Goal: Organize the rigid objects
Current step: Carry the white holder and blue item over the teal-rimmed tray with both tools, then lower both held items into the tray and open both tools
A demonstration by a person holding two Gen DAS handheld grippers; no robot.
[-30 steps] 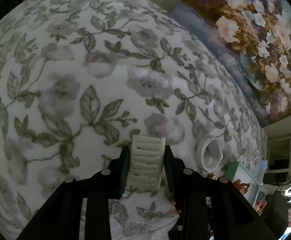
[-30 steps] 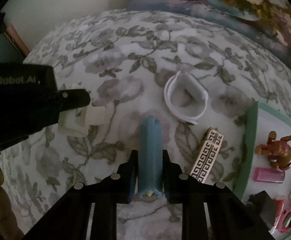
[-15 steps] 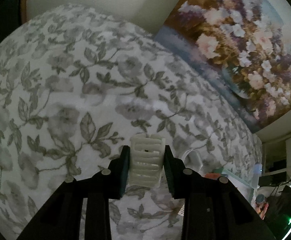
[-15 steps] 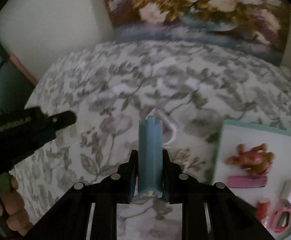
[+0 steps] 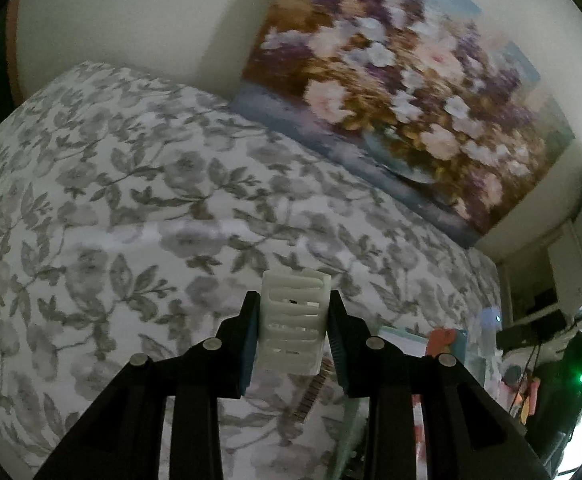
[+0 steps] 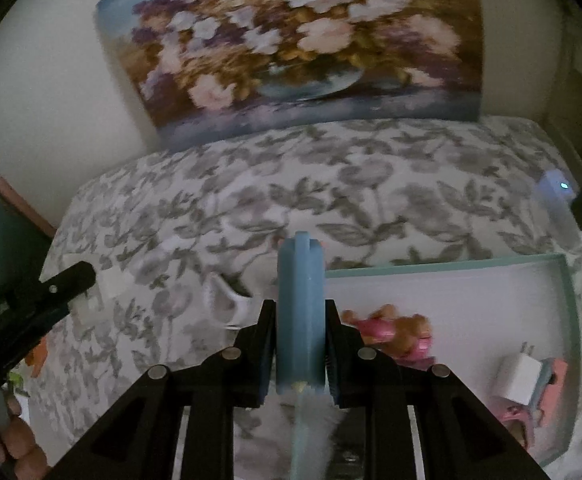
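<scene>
My left gripper [image 5: 293, 312] is shut on a white slotted plastic piece [image 5: 293, 320] and holds it above the floral bedspread [image 5: 131, 208]. It also shows at the left of the right wrist view [image 6: 67, 280]. My right gripper [image 6: 299, 320] is shut on a blue ridged bar [image 6: 299, 312], held up near the left rim of a teal-rimmed white tray [image 6: 443, 266]. In the tray lie a pink and brown figurine [image 6: 391, 332], a white charger plug [image 6: 519, 376] and a pink item [image 6: 551, 380].
A white ring [image 6: 227, 304] lies on the bedspread left of the tray. A patterned flat bar [image 5: 311, 392] lies below the left gripper. A floral painting [image 6: 303, 40] leans against the wall behind the bed. A small lit device [image 6: 555, 196] stands at the far right.
Both grippers have lifted off the bedspread with their objects. The right gripper has moved right toward the tray; the left view has tilted up toward the painting.
</scene>
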